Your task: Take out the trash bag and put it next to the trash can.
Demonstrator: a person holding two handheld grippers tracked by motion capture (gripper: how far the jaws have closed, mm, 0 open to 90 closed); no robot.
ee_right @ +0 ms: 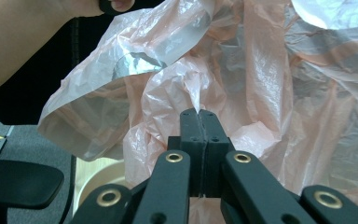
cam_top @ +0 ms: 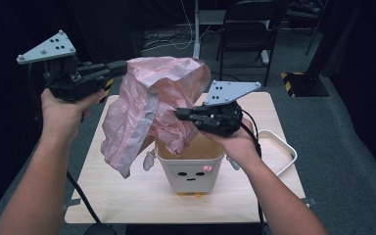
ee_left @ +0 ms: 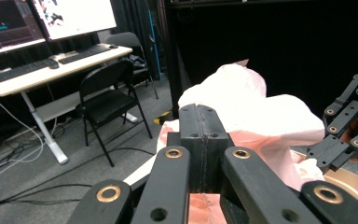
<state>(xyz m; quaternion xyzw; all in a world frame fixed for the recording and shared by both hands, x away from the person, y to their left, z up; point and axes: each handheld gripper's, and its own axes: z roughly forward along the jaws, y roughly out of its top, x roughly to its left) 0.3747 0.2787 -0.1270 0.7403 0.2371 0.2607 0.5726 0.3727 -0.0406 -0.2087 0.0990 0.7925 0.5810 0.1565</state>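
Observation:
A thin pink plastic bag [cam_top: 147, 98] hangs crumpled in the air above a small white bin [cam_top: 191, 171] with a face drawn on its front. My left gripper [cam_top: 123, 68] is held high at the left, its jaws shut on the bag's upper edge. My right gripper [cam_top: 178, 115] is lower, just over the bin's opening, and is shut on a fold of the bag. In the left gripper view the closed jaws [ee_left: 200, 113] pinch the bag [ee_left: 261, 107], with the other gripper [ee_left: 345, 135] at the right. In the right gripper view the closed jaws [ee_right: 199, 114] pinch the film [ee_right: 270, 93].
The bin stands on a light wooden table [cam_top: 127, 191]. A white rounded tray rim [cam_top: 286, 147] lies at the table's right edge. A black folding chair [cam_top: 249, 29] stands behind the table. A desk with keyboards [ee_left: 51, 65] and another chair [ee_left: 107, 93] are to the side.

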